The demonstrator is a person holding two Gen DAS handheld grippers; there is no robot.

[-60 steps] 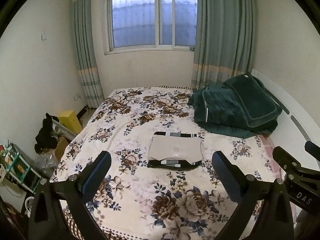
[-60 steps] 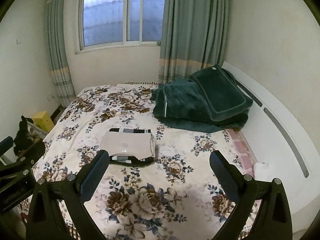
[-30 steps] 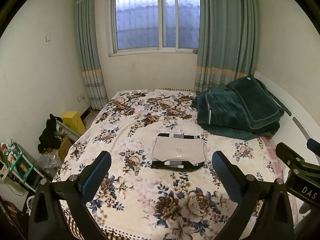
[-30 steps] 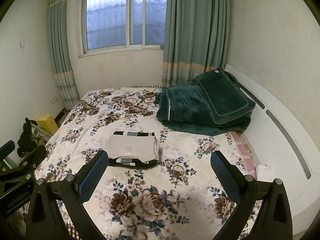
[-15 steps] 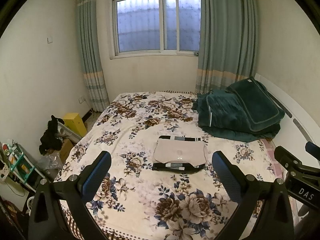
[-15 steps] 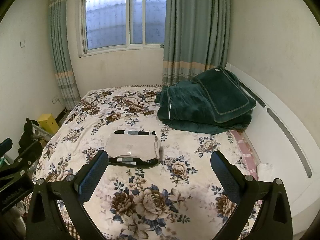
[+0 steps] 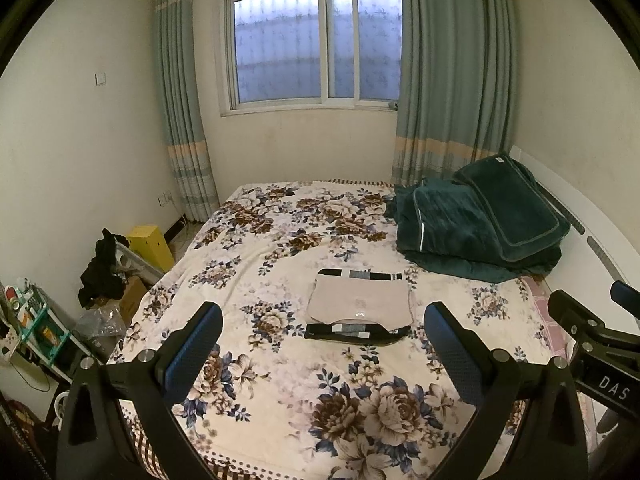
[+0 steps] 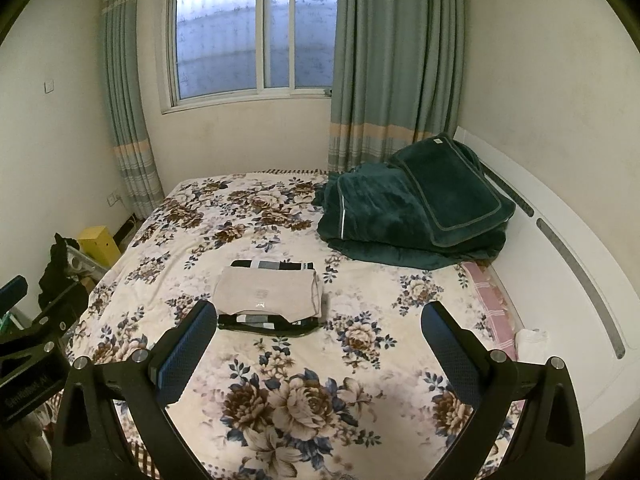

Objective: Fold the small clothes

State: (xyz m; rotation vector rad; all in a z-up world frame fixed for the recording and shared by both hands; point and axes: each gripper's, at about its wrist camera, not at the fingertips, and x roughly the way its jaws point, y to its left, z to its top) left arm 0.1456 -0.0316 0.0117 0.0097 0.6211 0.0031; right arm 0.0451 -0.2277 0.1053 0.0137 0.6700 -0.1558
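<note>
A folded beige garment (image 7: 359, 301) lies on top of a folded black, grey and white striped garment (image 7: 356, 330) in the middle of the floral bed; the stack shows in the right wrist view too (image 8: 267, 293). My left gripper (image 7: 322, 350) is open and empty, held above the bed's near end, well short of the stack. My right gripper (image 8: 318, 346) is also open and empty, to the right of the left one, at about the same distance from the stack. The right gripper's body shows at the right edge of the left wrist view (image 7: 592, 336).
A heap of dark green blankets (image 7: 476, 226) lies at the far right of the bed by the white headboard (image 8: 568, 264). A yellow box (image 7: 150, 245), black clothing (image 7: 100, 268) and a cluttered shelf (image 7: 32, 320) stand on the floor to the left. A window with curtains is behind.
Both grippers have drawn back and tilted up slightly, so the stack appears a little farther away. The clothes have not moved. Both grippers stay open.
</note>
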